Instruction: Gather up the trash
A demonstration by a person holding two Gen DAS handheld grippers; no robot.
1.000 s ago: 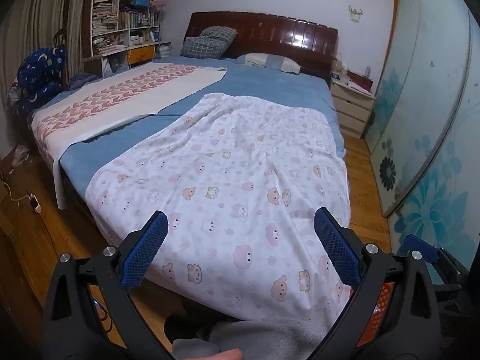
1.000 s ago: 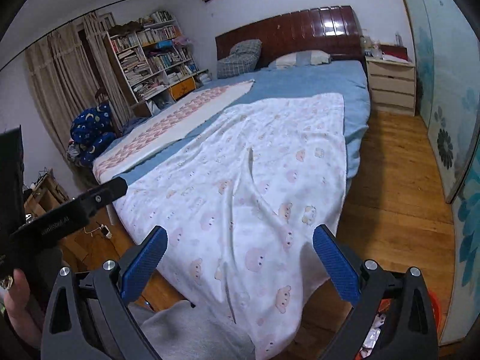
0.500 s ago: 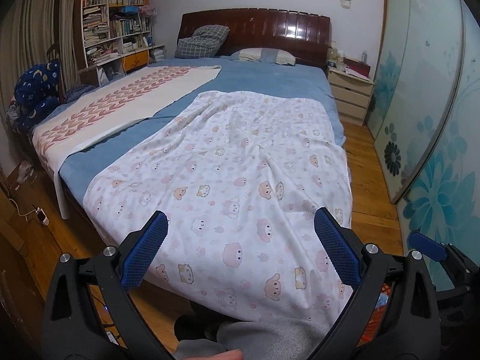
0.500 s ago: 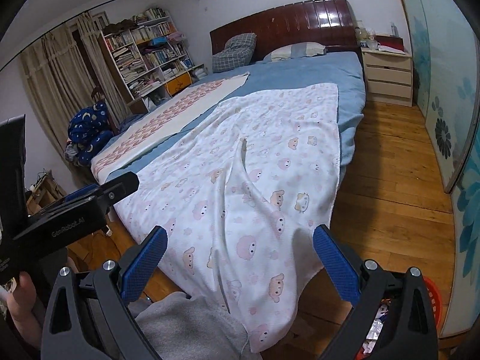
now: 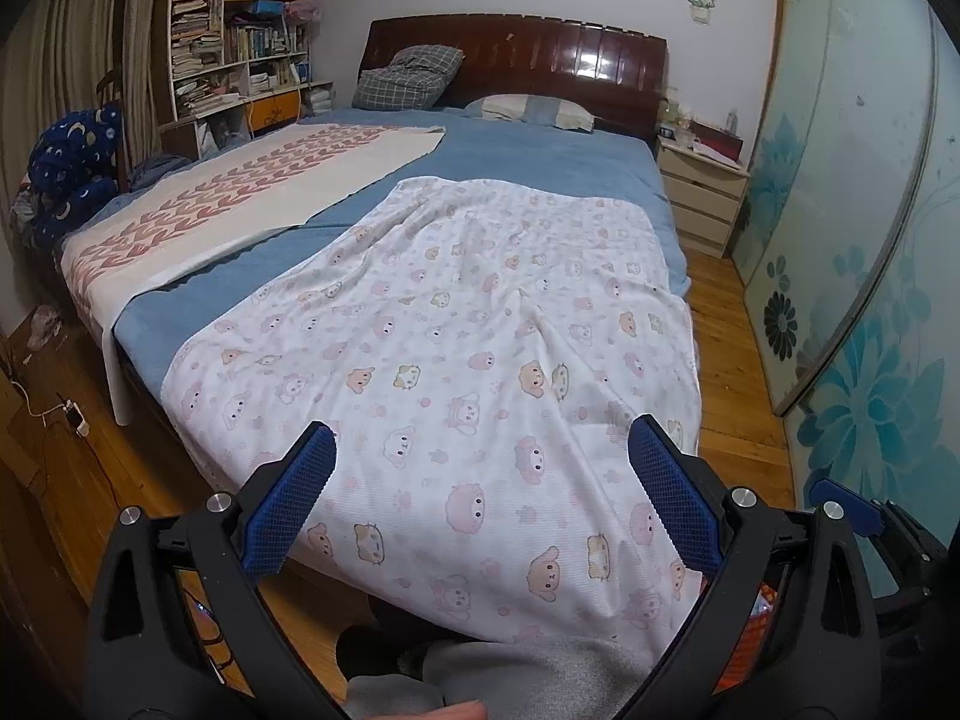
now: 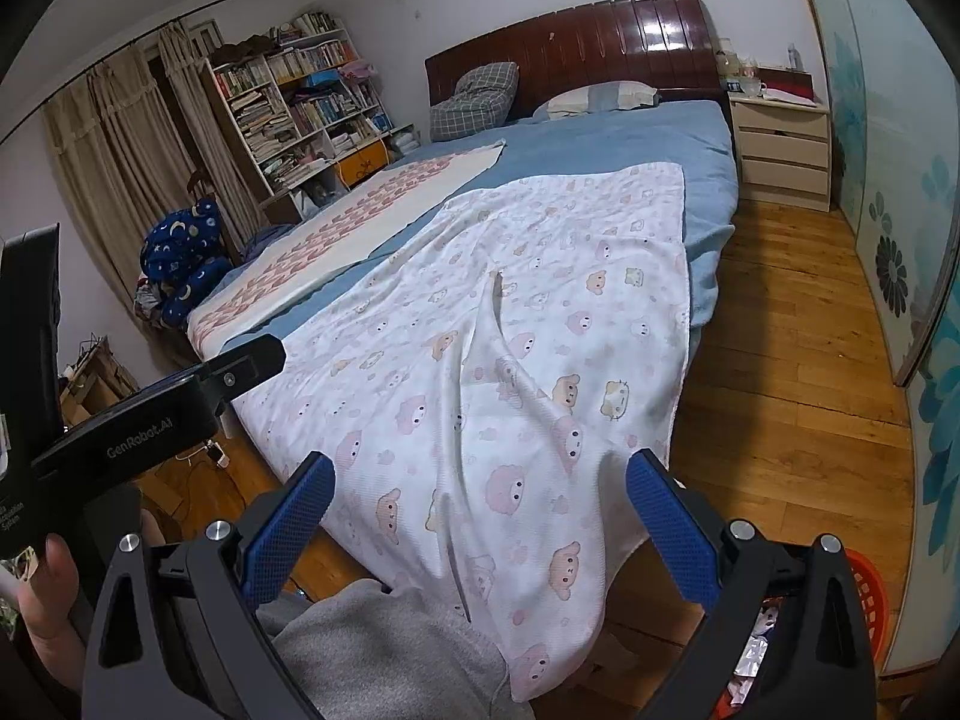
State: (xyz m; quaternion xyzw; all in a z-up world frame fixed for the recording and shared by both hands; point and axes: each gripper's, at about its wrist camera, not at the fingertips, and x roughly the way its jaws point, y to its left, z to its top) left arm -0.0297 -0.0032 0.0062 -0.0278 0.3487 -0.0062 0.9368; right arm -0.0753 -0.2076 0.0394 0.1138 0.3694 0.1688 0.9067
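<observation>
My left gripper (image 5: 480,480) is open and empty, held above the foot of a bed covered by a white cartoon-print blanket (image 5: 480,348). My right gripper (image 6: 480,510) is open and empty over the same blanket (image 6: 528,330). An orange bin (image 6: 864,588) holding crumpled wrappers (image 6: 750,654) sits on the floor at the lower right, partly hidden by the right finger. A sliver of it shows in the left wrist view (image 5: 750,630). No loose trash shows on the bed.
A blue sheet (image 5: 540,162) and a pink-patterned towel (image 5: 240,198) lie on the bed. A bookshelf (image 5: 234,48), a nightstand (image 5: 702,192) and a floral sliding door (image 5: 870,240) surround it. The wood floor (image 6: 780,330) runs along the right. The left gripper's body (image 6: 132,420) is close on the right wrist view's left.
Both grippers have risen and tilted a little, so the bed sits lower in both views. Both stay open and empty.
</observation>
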